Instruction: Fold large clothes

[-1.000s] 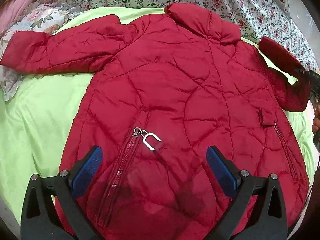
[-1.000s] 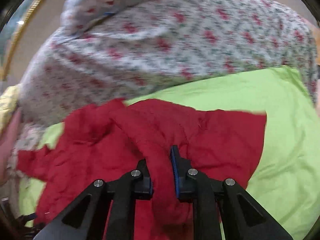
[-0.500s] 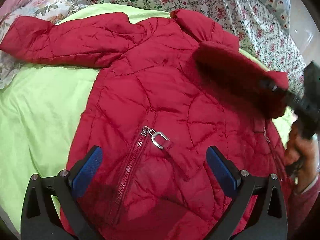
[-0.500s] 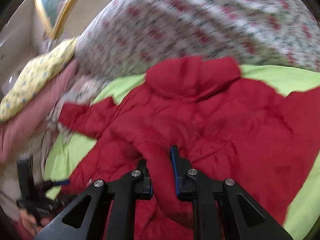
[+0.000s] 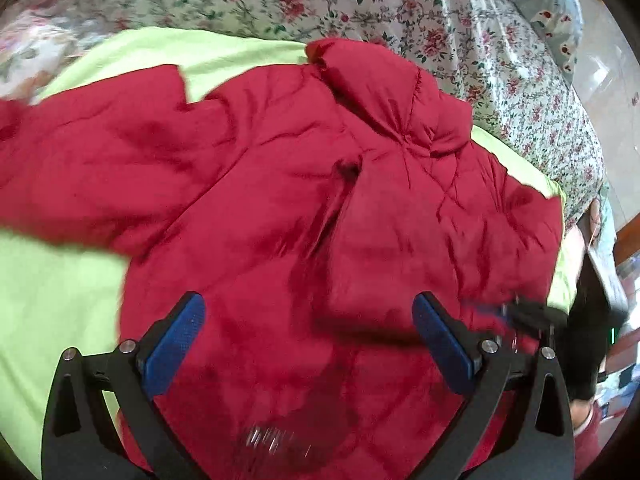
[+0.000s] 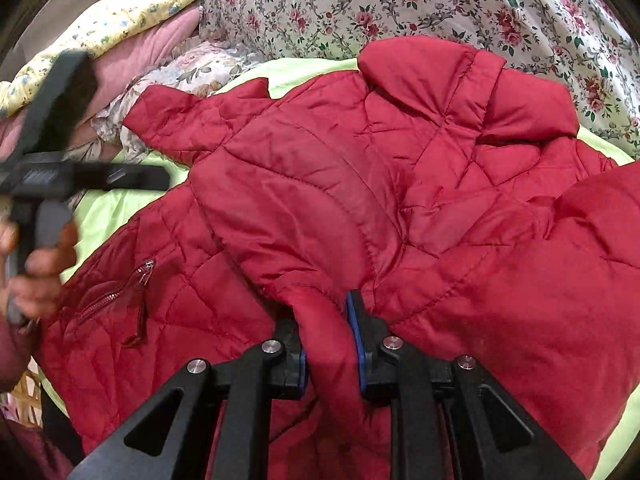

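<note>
Jacket [image 6: 320, 184] spread on green sheet [image 5: 52, 288] | my right gripper [image 6: 326, 332] jaws opening, sleeve [image 6: 324, 320] between | my left gripper [image 5: 308, 344] jaws released above hem | risk: puffy sleeve springs back unfolded

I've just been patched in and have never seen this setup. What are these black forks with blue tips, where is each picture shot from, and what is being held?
No robot arm here: a person carries a hand-held gripper in each hand, with a fisheye camera on each looking along its two fingers.

The left wrist view looks past the left hand-held gripper, its blue-padded fingers wide apart with nothing between them. Under it a red quilted puffer jacket is spread on a lime-green sheet, with a rose-print floral quilt behind.

The right wrist view looks past the right hand-held gripper. A fold of the jacket's red sleeve, carried across the jacket's body, sits between its pads; the jaws are just opening. The blurred black tool at that view's left edge is the left hand-held gripper, in the person's hand.
</note>
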`<state>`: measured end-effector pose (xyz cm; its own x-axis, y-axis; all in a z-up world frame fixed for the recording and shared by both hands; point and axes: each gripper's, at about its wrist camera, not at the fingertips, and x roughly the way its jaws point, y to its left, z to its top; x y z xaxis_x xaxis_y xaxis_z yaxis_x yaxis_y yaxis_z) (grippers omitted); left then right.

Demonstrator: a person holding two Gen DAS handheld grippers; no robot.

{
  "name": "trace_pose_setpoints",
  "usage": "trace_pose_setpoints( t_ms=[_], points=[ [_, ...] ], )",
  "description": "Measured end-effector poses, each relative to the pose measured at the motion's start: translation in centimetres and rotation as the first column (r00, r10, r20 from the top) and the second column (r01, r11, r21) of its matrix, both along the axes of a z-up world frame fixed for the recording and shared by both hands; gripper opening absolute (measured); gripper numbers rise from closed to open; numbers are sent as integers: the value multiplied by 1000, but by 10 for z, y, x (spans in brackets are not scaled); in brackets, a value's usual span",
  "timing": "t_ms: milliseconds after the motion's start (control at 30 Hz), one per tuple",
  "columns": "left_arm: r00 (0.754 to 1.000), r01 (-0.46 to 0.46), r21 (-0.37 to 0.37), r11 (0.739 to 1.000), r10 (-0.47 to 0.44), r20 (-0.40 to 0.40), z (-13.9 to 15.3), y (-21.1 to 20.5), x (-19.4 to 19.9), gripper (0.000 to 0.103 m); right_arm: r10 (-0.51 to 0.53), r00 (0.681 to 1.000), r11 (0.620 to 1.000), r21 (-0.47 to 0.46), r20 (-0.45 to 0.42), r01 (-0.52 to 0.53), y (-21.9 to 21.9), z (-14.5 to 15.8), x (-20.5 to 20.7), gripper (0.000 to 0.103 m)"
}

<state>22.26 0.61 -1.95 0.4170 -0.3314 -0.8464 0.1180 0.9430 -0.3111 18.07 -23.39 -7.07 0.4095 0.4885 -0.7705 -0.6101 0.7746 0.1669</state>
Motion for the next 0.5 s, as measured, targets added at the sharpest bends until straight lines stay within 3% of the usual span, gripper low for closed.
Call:
trace_pose_setpoints(
  t_ms=[67, 167, 200, 333, 400, 500],
  points=[
    [1000, 5, -28, 1000, -6, -24, -8, -7, 19, 101, 3, 1000, 1000, 1, 1, -3, 1, 0, 0, 20],
    [997, 50, -46, 998, -53, -57, -21, -17, 34, 57, -3, 1000, 1000, 19, -9, 3, 6, 1, 2, 23],
    [995, 74, -71, 995, -79, -60, -22, -21, 35, 35, -3, 1000, 999, 38, -20, 3, 2, 2, 1, 29],
    [994, 101, -64, 993, -103, -22, -19, -23, 31, 15, 4, 1000, 997, 74, -30, -1, -1, 8, -5, 52],
    [997, 83, -57, 995, -83, 1, -15, -14, 28, 12, 5, 1000, 997, 81, -25, -3, -7, 13, -15, 54],
    [998, 7, 22, 1000, -9, 68, -6, 4, 23, 11, -23, 1000, 995, 96, -12, 24, -20, 21, -26, 56]
  ],
)
